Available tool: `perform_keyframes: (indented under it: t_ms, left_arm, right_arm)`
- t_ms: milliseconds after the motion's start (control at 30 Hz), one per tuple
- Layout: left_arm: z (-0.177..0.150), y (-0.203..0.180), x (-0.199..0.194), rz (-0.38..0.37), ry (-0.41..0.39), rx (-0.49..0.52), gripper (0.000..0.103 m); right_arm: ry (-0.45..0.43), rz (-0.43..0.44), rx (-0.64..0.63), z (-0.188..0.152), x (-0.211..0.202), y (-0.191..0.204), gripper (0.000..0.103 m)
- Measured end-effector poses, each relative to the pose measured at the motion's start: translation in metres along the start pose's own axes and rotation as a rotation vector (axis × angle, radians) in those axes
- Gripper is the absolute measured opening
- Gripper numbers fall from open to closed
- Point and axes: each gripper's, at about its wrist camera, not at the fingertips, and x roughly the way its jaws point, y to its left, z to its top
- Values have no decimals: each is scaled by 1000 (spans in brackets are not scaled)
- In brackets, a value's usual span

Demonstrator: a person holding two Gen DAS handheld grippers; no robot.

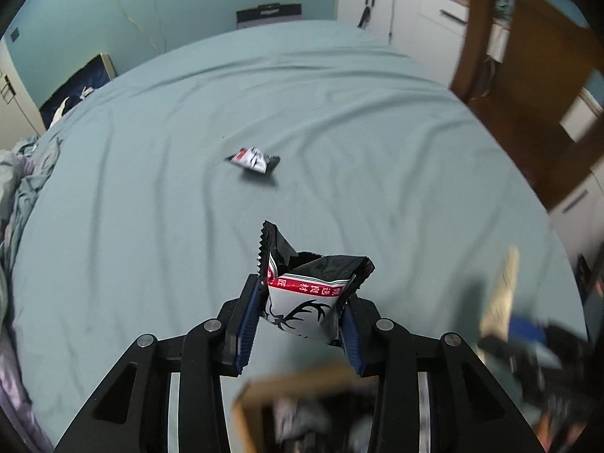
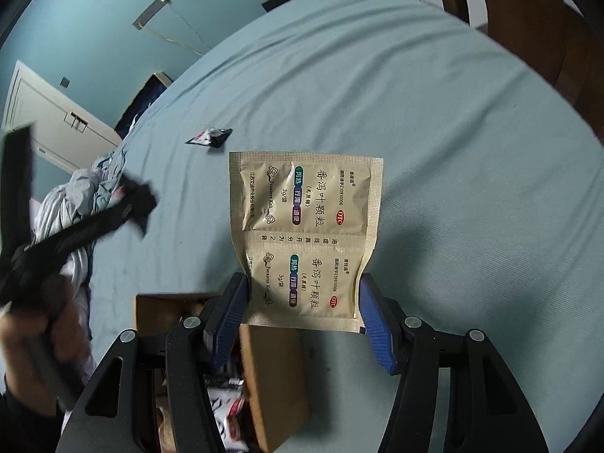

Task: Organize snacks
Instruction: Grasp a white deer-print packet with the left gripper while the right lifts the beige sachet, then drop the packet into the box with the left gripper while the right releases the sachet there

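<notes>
My left gripper (image 1: 300, 304) is shut on a black-and-white snack packet (image 1: 305, 302) with a red band and an antler print, held above a blurred brown cardboard box (image 1: 287, 385). My right gripper (image 2: 302, 302) is shut on a beige double sachet strip (image 2: 305, 234), held upright over the same box (image 2: 271, 370), which holds several packets. Another black-and-white snack packet (image 1: 253, 160) lies alone on the blue bedsheet, also in the right wrist view (image 2: 209, 136). The left gripper appears blurred at the left of the right wrist view (image 2: 75, 226).
The light blue sheet (image 1: 339, 120) covers a wide bed. Crumpled bedding (image 2: 94, 188) lies at its left edge. White cabinets (image 1: 400, 3) and brown wooden furniture (image 1: 528, 75) stand to the right. The right gripper shows blurred at the right of the left wrist view (image 1: 528, 336).
</notes>
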Motion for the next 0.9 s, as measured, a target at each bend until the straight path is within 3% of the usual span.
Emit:
perform_keyframes:
  t_ms: [200, 367, 467, 533, 700, 900]
  left_arm:
    - [-64, 26, -42, -37, -24, 10, 39]
    - [-99, 9, -20, -51, 12, 77, 46]
    - [-102, 1, -11, -73, 12, 113, 61]
    - [-105, -1, -12, -73, -9, 122, 79]
    - [-103, 8, -15, 43, -65, 116, 85]
    - [-91, 44, -17, 213, -115, -9, 85]
  right_arm:
    - [-46, 1, -98, -29, -29, 36, 58]
    - [-94, 22, -177, -61, -43, 56, 58]
    - [-96, 29, -183, -81, -38, 54, 58]
    - [-89, 17, -189, -86, -32, 54, 58]
    - [-77, -5, -191, -76, -11, 62, 58]
    - [-30, 28, -263, -74, 8, 81, 58]
